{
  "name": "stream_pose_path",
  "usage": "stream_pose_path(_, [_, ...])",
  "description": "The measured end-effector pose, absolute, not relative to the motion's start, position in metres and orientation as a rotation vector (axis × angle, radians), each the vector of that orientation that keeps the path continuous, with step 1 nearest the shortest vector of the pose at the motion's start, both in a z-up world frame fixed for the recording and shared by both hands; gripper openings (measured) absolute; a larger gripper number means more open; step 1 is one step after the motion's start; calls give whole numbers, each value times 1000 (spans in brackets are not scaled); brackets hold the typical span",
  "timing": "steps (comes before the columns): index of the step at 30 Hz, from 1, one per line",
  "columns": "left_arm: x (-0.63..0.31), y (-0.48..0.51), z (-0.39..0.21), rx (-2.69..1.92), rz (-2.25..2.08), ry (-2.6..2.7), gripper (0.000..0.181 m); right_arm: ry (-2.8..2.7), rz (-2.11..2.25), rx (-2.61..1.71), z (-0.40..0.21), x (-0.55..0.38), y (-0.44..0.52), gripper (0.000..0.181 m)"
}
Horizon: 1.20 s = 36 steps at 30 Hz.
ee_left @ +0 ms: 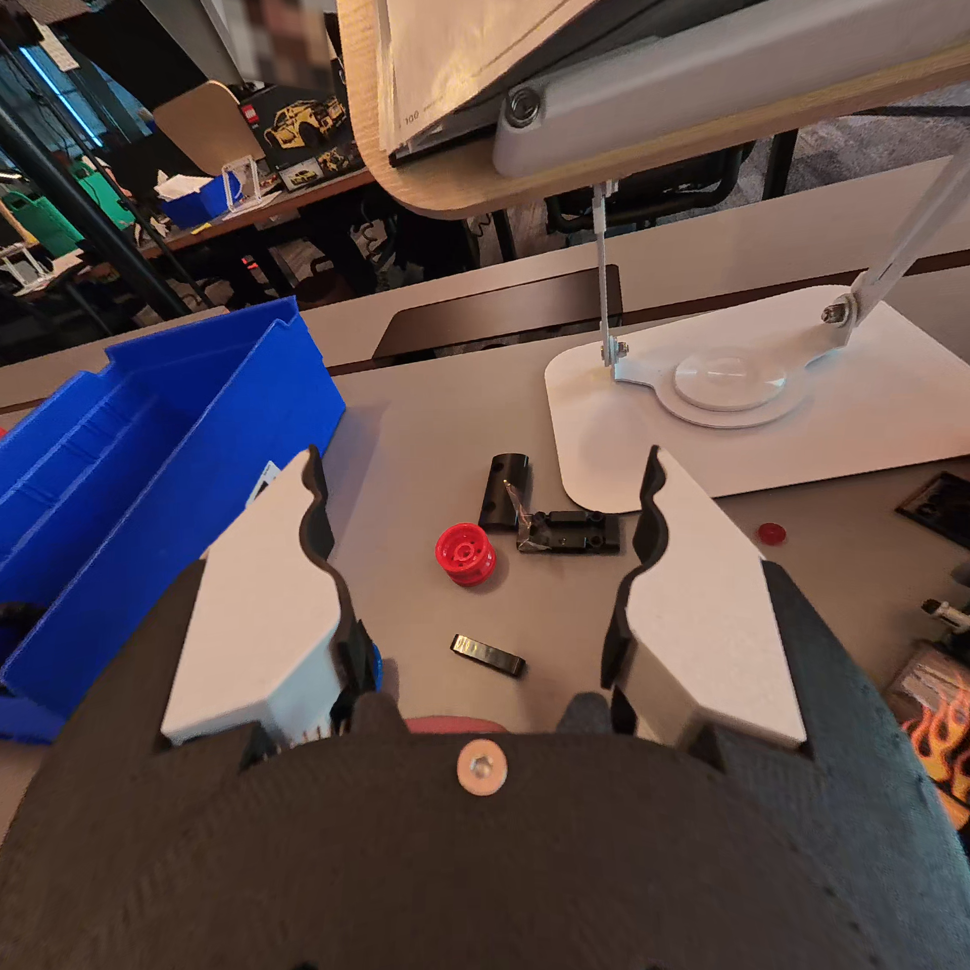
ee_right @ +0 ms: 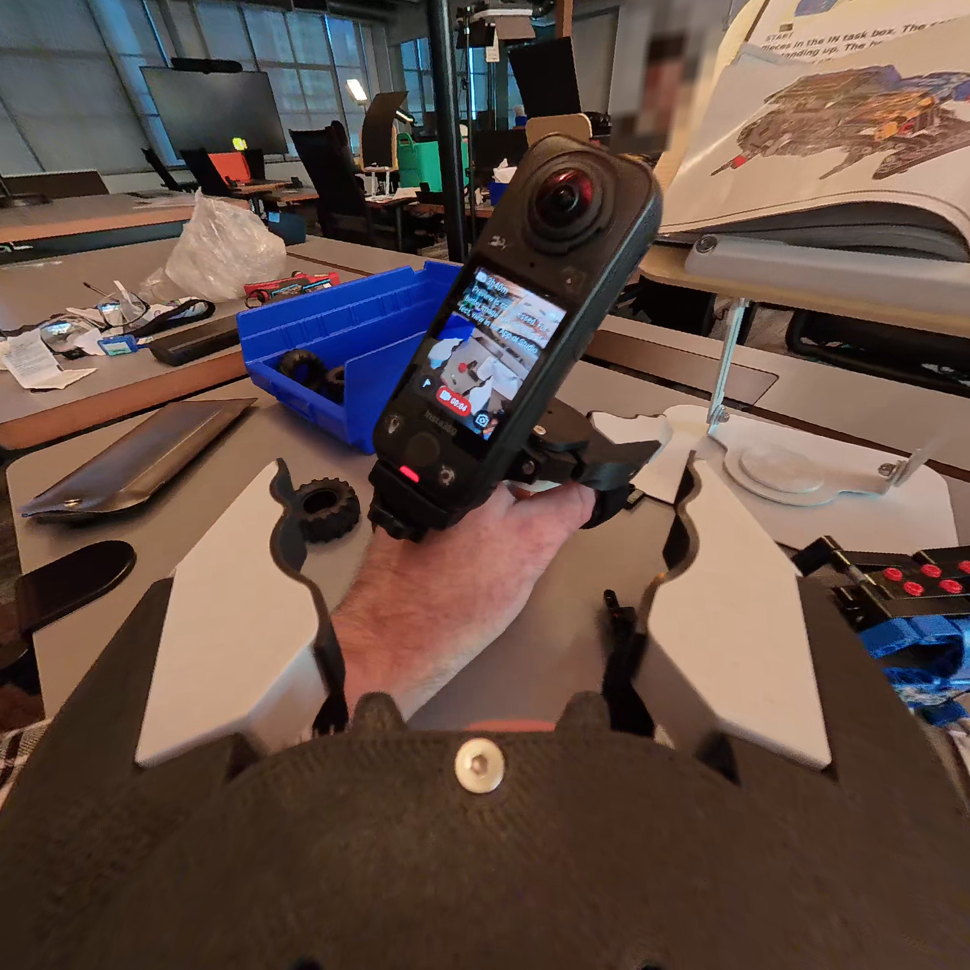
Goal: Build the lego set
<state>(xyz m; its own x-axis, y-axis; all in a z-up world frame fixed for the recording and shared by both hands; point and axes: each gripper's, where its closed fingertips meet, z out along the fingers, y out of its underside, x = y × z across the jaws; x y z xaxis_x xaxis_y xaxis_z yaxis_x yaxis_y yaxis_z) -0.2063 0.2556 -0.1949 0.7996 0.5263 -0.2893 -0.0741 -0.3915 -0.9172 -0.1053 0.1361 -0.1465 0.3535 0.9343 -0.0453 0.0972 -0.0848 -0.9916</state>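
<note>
Lego pieces: we see a red wheel hub (ee_left: 465, 554) just left of black parts (ee_left: 569, 533); both grippers, left (ee_left: 483, 475) and right (ee_right: 485, 480), gape empty.

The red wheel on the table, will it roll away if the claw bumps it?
Probably. The red wheel is round and seems tipped partly on its rim, so a nudge could roll it. It looks like small hard plastic, so likely light and a bit slippery. The left claw is open, not touching it.
</note>
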Motion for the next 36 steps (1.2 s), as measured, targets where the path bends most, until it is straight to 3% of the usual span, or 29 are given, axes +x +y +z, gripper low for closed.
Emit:
stream_pose_path(9, [-227, 232, -191, -1851, 514, -469, 112, -936, 945, -1397, -110, -99, 147, 134])
stream_pose_path(16, [-223, 149, -136, -1727, 470, -458, 109, -811, 905, -1437, -92, -103, 209, 126])
stream_pose_path(25, [-80, 104, -96, -1670, 331, -187, 113, -813, 792, -1580, -141, -145, 246, 124])
stream_pose_path(36, [-30, 148, -144, -1770, 273, -108, 124, -919, 699, -1596, -174, -155, 239, 127])
